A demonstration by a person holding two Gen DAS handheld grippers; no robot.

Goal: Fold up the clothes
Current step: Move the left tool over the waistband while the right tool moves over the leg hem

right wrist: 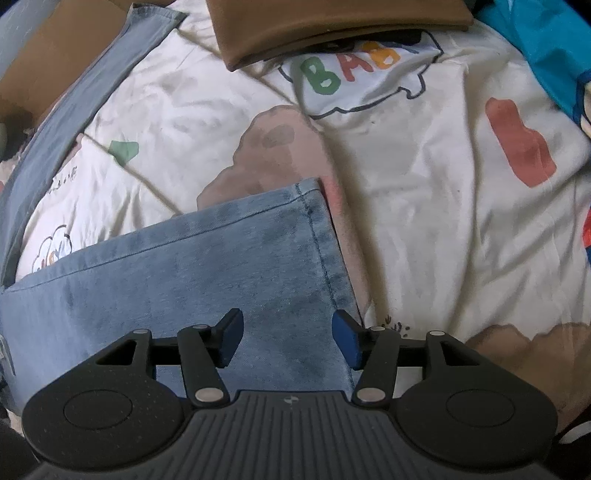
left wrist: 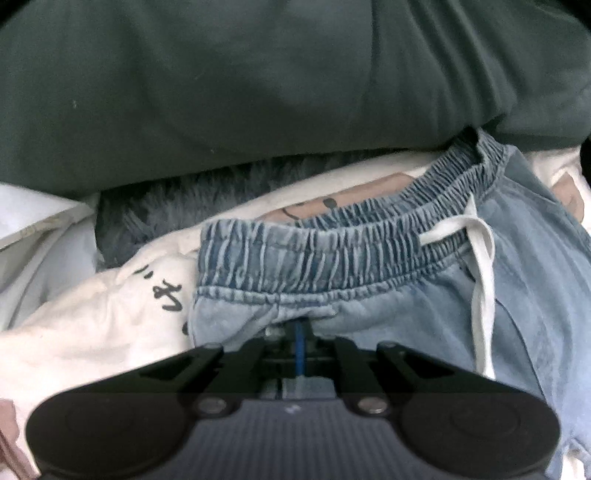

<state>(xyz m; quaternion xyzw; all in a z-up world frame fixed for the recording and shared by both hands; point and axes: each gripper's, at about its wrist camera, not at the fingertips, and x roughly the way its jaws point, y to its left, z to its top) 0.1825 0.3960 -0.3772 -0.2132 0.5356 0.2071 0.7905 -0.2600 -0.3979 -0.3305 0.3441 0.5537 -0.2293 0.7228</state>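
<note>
Light blue denim trousers lie on a cream printed bedsheet. In the left wrist view their elastic waistband (left wrist: pixel 332 240) with a white drawstring (left wrist: pixel 480 280) is bunched up close to the camera. My left gripper (left wrist: pixel 300 332) is shut on the denim fabric just below the waistband. In the right wrist view the trouser leg (right wrist: pixel 207 273) lies flat, its hem (right wrist: pixel 325 251) at the right. My right gripper (right wrist: pixel 287 338) is open, hovering over the leg near the hem, blue pads (right wrist: pixel 345 339) apart with nothing between them.
A dark green garment (left wrist: pixel 258 92) fills the top of the left wrist view, with grey fur (left wrist: pixel 177 206) below it. A folded brown garment (right wrist: pixel 332 26) lies at the top of the right wrist view, a grey-blue strip (right wrist: pixel 74 110) at left, and teal fabric (right wrist: pixel 546 44) at top right.
</note>
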